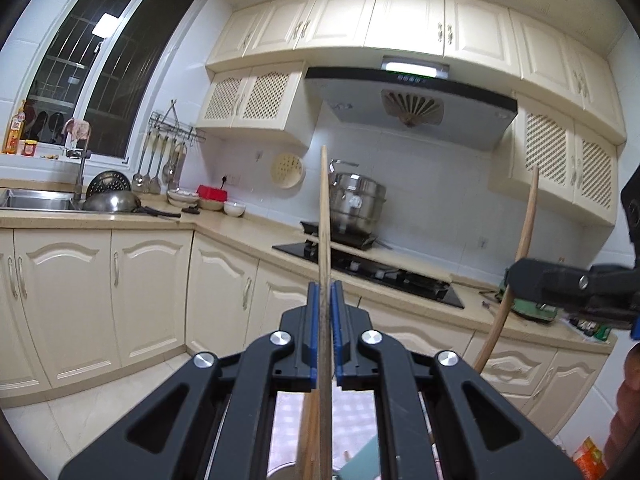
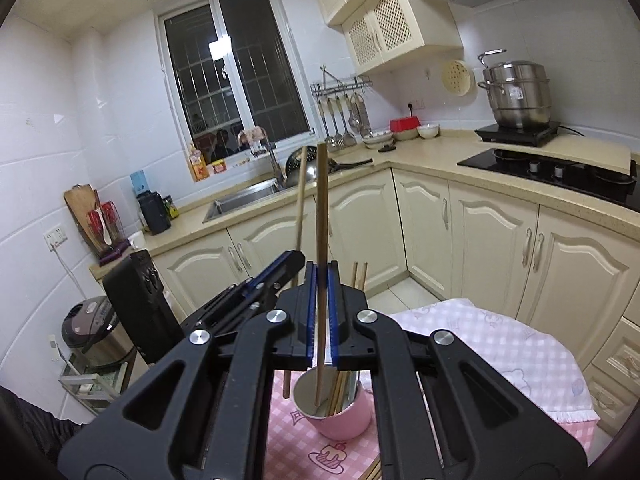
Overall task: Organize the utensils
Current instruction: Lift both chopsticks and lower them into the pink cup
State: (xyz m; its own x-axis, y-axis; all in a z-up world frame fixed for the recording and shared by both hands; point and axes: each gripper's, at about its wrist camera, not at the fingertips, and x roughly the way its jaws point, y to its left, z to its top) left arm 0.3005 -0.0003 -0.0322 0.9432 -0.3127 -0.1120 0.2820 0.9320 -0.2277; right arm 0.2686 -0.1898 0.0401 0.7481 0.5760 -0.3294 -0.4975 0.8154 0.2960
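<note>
My left gripper (image 1: 325, 292) is shut on a wooden chopstick (image 1: 324, 216) that stands upright between its blue pads. My right gripper (image 2: 322, 276) is shut on another wooden chopstick (image 2: 321, 208), held upright with its lower end over the pink cup (image 2: 344, 424). The cup stands on a pink checked cloth (image 2: 500, 344) and holds several chopsticks. In the right wrist view the left gripper (image 2: 276, 276) is close on the left with its chopstick (image 2: 301, 196). In the left wrist view the right gripper (image 1: 528, 280) is at the right with its chopstick (image 1: 524, 232).
Cream kitchen cabinets (image 2: 492, 220) and a countertop run behind. A steel pot (image 2: 516, 96) sits on a hob at the right, a sink (image 2: 244, 196) under the window. A rice cooker (image 2: 96, 332) stands low at the left.
</note>
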